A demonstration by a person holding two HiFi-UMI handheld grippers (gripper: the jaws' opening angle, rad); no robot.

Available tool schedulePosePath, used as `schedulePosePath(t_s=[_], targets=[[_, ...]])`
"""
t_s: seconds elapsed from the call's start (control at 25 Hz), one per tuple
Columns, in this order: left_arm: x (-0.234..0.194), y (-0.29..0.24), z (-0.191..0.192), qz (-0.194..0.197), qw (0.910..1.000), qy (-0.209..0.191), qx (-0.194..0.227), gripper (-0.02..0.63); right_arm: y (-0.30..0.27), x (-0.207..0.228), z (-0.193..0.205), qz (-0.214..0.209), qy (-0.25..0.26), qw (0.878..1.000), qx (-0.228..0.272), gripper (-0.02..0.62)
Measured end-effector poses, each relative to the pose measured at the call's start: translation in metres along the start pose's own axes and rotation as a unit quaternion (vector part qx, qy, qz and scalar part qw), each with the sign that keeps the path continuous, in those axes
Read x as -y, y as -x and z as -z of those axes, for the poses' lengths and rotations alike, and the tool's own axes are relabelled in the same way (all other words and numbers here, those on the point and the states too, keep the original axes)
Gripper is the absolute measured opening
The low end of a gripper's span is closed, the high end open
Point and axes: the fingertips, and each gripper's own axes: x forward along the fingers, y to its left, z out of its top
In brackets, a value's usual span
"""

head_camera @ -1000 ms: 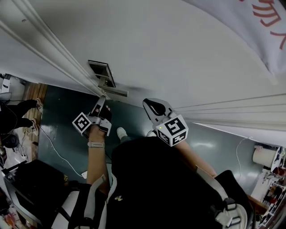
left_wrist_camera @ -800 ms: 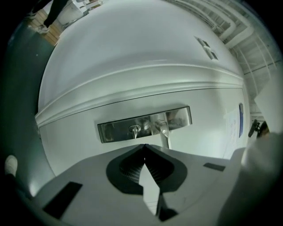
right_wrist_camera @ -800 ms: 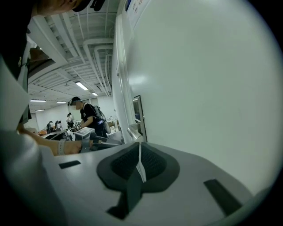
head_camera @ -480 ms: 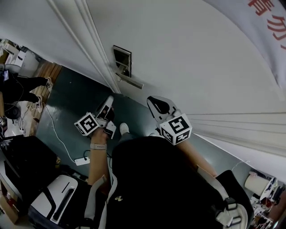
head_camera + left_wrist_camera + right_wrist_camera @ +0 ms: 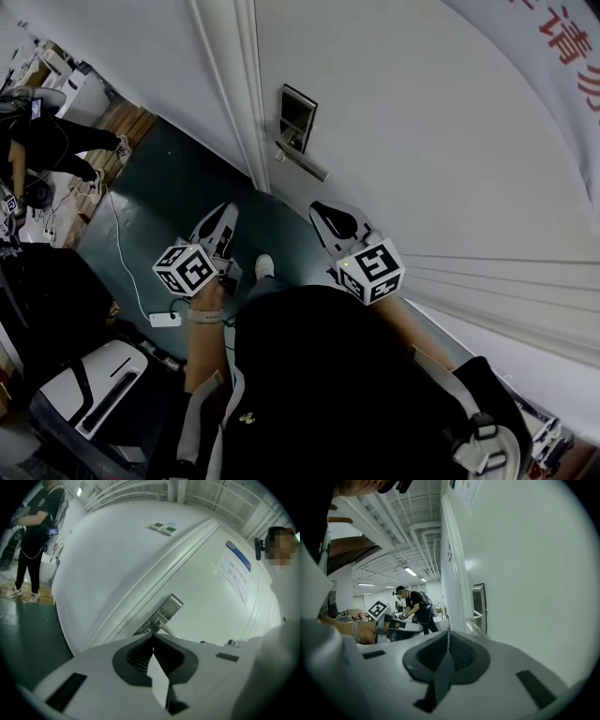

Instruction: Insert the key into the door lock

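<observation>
Metal lock ahead of left gripper, apart.

Red Chinese characters on a white notice on the door, one legible as 请 and the rest cut off at the edge; blue-topped sheet with print too small to read.

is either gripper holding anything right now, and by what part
Nothing is visibly held: the left gripper and the right gripper both have their jaws closed together, with nothing showing between them.
</observation>
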Motion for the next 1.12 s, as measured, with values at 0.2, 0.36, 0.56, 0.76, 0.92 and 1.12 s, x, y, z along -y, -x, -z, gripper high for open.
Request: schedulePosePath(t_s=[0.2, 0.36, 0.56, 0.76, 0.92, 1.12], targets=[[0.01, 0.024, -0.015, -0.034, 0.9962, -0.077, 0.019, 0.009, -0.006, -0.018, -0.009, -0.025, 0.018, 1.0, 0.004, 0.025], [0.022, 0.036, -0.022, -0.047, 0.9881, -0.146, 0.016, 0.009, -0.012, -0.029, -0.014, -0.044, 0.025, 0.999, 0.007, 0.025], [0.04, 0.047, -0.028, -0.059, 0.9729, -0.224, 0.008, 0.009, -0.014, -0.041, -0.023, -0.061, 0.037, 0.997, 0.012, 0.025], [0.049, 0.053, -0.031, -0.064, 0.9672, -0.245, 0.011, 0.011, -0.013, -0.049, -0.031, -0.071, 0.045, 0.996, 0.017, 0.025], [0.055, 0.057, -0.035, -0.066, 0.964, -0.257, 0.021, 0.011, -0.011, -0.054, -0.036, -0.076, 0.055, 0.995, 0.019, 0.025], [0.059, 0.064, -0.036, -0.059, 0.9645, -0.256, 0.026, 0.011, -0.007, -0.067, -0.038, -0.094, 0.065, 0.993, 0.017, 0.025]])
